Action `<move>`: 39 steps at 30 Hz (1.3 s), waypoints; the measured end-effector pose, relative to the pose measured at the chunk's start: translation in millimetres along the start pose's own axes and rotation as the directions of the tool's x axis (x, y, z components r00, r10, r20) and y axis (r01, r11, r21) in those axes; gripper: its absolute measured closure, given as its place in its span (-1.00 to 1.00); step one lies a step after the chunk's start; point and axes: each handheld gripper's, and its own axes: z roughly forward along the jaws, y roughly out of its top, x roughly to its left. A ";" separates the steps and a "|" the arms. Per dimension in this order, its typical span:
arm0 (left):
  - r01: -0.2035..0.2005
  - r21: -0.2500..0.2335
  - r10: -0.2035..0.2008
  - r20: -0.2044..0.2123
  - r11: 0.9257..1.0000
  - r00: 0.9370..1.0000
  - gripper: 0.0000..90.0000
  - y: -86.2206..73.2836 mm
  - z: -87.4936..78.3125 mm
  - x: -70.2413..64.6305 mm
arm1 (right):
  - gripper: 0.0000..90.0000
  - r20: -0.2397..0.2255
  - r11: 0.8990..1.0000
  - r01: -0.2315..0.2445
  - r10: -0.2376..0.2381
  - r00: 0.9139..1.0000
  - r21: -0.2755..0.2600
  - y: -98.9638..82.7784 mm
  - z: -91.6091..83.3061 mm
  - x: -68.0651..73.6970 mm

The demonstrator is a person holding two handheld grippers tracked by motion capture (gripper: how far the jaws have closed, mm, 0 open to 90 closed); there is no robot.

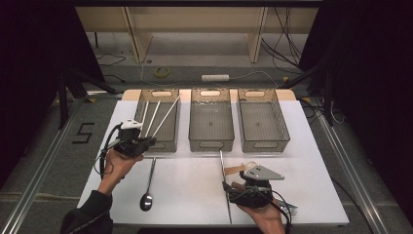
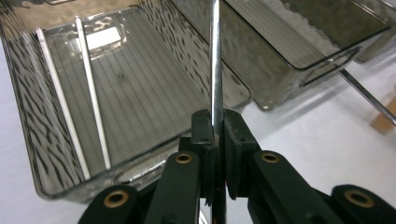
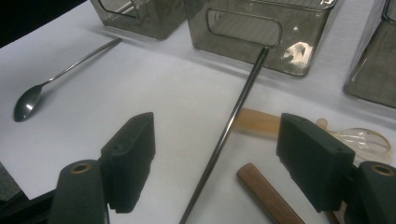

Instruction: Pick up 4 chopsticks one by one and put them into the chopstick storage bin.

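Left gripper view: left gripper [image 2: 215, 140] has its jaws clamped on a thin metal rod [image 2: 215, 60], shiny and straight, rising from between the pads and reaching out over the left bin [image 2: 28, 116]. Two white sticks [image 2: 88, 88] lie side by side on that bin's floor. High view puts the rod slanting above the left bin's near half, tip toward the far right corner. Right gripper [image 3: 215, 154] jaws stand wide apart, gripping nothing, over a dark thin rod [image 3: 233, 116] lying on the white table [image 3: 140, 93]. A wooden handle [image 3: 266, 191] lies just beside it; a spoon [image 3: 28, 100] sits well apart.
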 end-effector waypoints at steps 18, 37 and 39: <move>0.089 0.016 -0.087 -0.061 0.996 0.994 0.85 35.1 32.6 35.1 | -0.35 -0.014 1.000 0.012 -0.012 1.000 0.003 -0.3 -0.4 1.0; 0.165 0.099 -0.150 -0.144 0.981 0.978 0.85 38.3 63.3 50.8 | -0.35 -0.022 1.000 0.018 -0.018 1.000 0.004 -0.5 0.8 3.5; 0.165 0.111 -0.148 -0.149 0.980 0.978 0.85 38.4 65.5 51.6 | -0.35 -0.023 1.000 0.017 -0.017 1.000 0.002 -0.4 0.7 3.4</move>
